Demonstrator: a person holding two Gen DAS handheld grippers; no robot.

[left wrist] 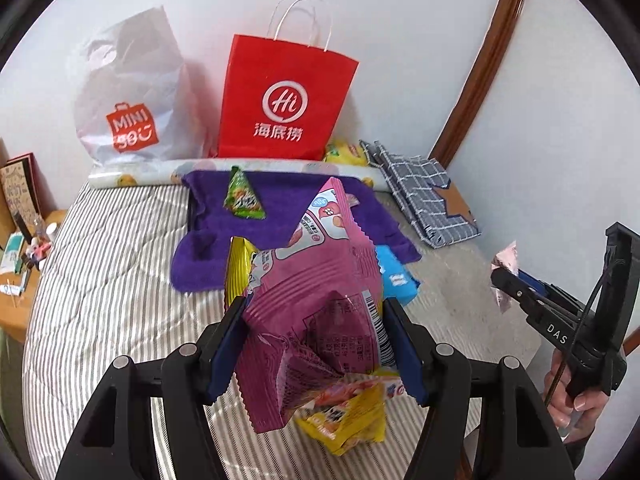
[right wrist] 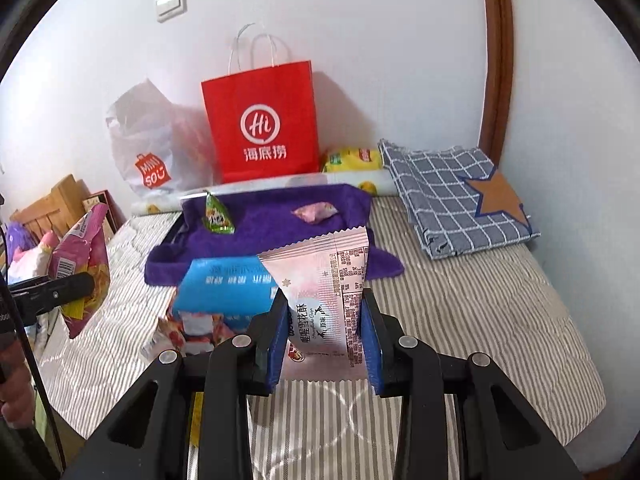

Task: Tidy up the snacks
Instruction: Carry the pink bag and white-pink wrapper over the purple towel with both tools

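Left tool clamps a magenta snack bag; right tool pinches a pale pink packet, both above the striped bed.

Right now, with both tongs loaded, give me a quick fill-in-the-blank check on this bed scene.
1. The left tongs are clamped on a ____ snack bag.
2. The right tongs are clamped on a pale ____ packet.
3. The green triangular snack lies on the ____ towel.
4. The paper bag standing against the wall is ____.

Missing words: magenta; pink; purple; red
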